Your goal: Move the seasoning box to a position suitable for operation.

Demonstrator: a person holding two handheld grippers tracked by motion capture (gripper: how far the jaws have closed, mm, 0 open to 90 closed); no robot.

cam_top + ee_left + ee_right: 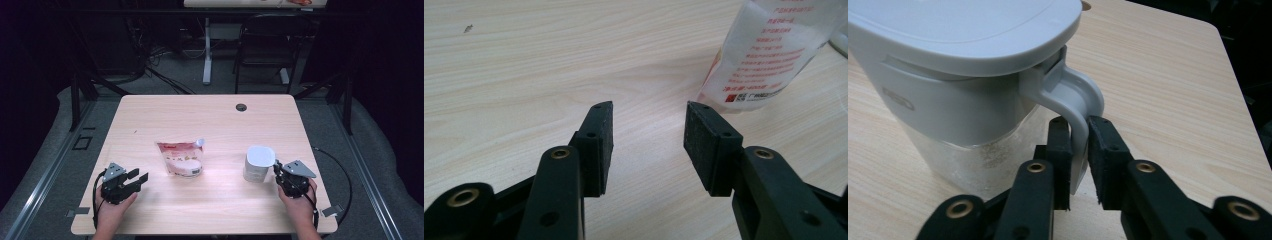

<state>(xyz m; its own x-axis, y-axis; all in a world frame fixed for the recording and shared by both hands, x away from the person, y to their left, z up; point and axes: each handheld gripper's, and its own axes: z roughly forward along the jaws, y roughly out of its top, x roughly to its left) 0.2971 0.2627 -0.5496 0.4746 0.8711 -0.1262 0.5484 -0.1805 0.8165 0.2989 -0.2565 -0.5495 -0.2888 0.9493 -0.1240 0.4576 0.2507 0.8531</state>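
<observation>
A white lidded jug (259,163) with a clear lower body stands upright at the table's right. In the right gripper view its curved handle (1079,107) sits between the black jaws, and my right gripper (1079,131) is shut on it. That gripper (276,169) touches the jug's right side in the high view. A white and red spouted pouch (181,158) lies near the middle of the table. My left gripper (140,177) rests at the front left, open, with bare wood between its jaws. In the left gripper view the pouch (769,55) shows at the upper right, apart from the left gripper (649,111).
The light wooden table (210,120) has a round cable hole (241,107) near its far edge. A black chair (265,45) and another table's leg (207,50) stand beyond it. Cables trail off both grippers at the front corners.
</observation>
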